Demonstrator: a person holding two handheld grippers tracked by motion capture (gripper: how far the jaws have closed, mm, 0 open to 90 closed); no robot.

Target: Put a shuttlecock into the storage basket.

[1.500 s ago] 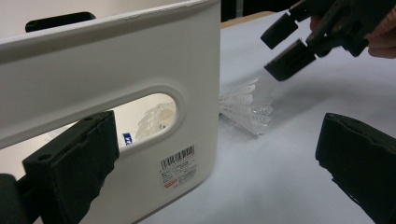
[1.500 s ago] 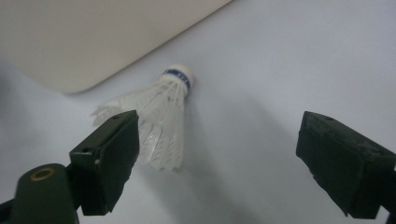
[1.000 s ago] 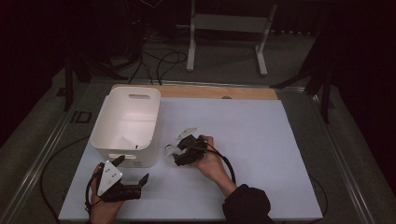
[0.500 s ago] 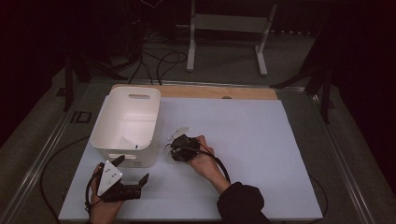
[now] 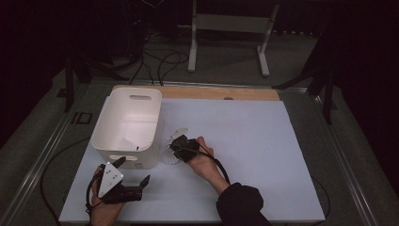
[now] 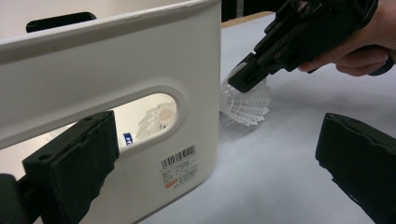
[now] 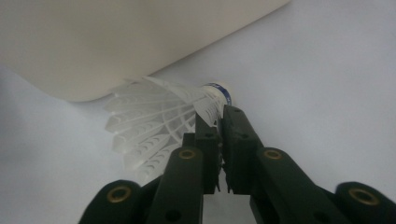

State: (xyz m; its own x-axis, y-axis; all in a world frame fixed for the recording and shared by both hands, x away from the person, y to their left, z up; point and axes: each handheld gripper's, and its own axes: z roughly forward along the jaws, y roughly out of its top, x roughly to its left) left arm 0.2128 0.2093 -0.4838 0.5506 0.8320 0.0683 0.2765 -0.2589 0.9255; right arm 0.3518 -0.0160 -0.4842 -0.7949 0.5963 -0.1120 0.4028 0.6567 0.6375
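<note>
A white feather shuttlecock (image 7: 154,116) lies on the white table beside the near right corner of a white plastic bin (image 5: 101,120). My right gripper (image 7: 219,116) has just been closing and is now shut on the shuttlecock near its blue-banded cork. In the high view the right gripper (image 5: 173,150) sits over that shuttlecock (image 5: 168,157). From the left gripper view, the right gripper (image 6: 240,79) pinches the shuttlecock (image 6: 245,102) just past the bin's (image 6: 116,60) corner. My left gripper (image 5: 133,170) rests open, holding nothing, in front of the bin.
A second shuttlecock (image 5: 179,133) lies on the table just behind the right hand. Another shuttlecock (image 6: 156,116) sits inside the bin, seen through its handle slot. The white tabletop (image 5: 263,141) stretches to the right. A metal stand (image 5: 230,28) is beyond the table.
The right gripper has moved left toward the bin's corner and closed its jaws on the shuttlecock. The left gripper has stayed where it was.
</note>
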